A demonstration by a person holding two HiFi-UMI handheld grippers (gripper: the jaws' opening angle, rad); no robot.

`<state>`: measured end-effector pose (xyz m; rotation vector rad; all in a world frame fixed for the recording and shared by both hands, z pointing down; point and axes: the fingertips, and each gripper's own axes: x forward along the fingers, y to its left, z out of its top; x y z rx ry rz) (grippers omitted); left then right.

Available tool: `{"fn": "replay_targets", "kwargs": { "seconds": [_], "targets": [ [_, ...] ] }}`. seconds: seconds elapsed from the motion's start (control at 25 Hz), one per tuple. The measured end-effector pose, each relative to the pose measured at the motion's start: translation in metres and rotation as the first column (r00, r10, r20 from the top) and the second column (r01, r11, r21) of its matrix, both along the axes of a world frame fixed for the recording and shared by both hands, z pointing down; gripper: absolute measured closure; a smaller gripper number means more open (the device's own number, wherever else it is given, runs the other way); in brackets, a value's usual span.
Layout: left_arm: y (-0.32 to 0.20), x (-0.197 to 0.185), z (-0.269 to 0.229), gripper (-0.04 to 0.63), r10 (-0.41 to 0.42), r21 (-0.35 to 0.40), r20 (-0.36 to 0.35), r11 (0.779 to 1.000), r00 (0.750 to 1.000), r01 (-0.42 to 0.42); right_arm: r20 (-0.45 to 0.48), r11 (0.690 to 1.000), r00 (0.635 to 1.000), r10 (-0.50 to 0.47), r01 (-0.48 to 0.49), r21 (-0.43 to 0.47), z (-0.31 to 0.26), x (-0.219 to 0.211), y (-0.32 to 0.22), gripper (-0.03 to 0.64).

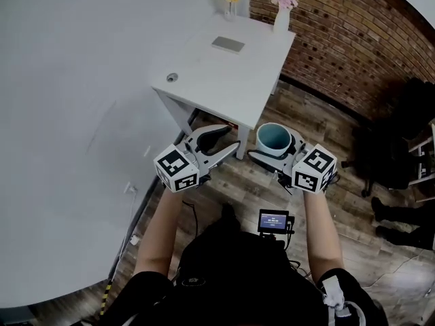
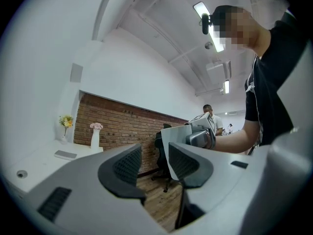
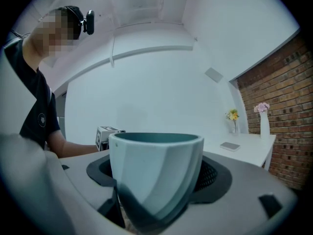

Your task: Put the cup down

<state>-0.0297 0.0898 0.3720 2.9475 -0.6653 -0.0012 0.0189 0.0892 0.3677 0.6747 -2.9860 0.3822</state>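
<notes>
Cup [image 3: 155, 175] upright, mouth upward, between right gripper [image 3: 156, 180] jaws.

Bright, even light from ceiling strip lamps [image 2: 212, 28]; sharp centres; strong fisheye bending and dark corners at edges.

Left gripper [image 2: 155, 166] with jaws slightly apart and empty, brick wall [image 2: 127, 124] and white table [image 2: 41, 163] beyond.

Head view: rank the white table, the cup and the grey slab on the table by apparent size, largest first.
1. white table
2. cup, though it sits nearer the camera, which flatters it
3. grey slab
</notes>
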Motion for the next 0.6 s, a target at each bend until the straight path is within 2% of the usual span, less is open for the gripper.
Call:
{"fn": "replay_targets", "kwargs": {
  "seconds": [0.2,0.6],
  "targets": [
    [-0.036,-0.020,0.002,0.431,0.010,0.005,0.005,1.000,1.000,-0.010,0.004,1.000,1.000,0.015,-0.015,-0.010,0.003,-0.020,-0.033,0.219],
    [-0.078,-0.029,0.010,0.423,0.030,-0.011,-0.001,0.999,1.000,-0.030,0.006,0.997,0.998,0.059,-0.059,-0.041,0.013,-0.021,-0.073,0.219]
  ]
}}
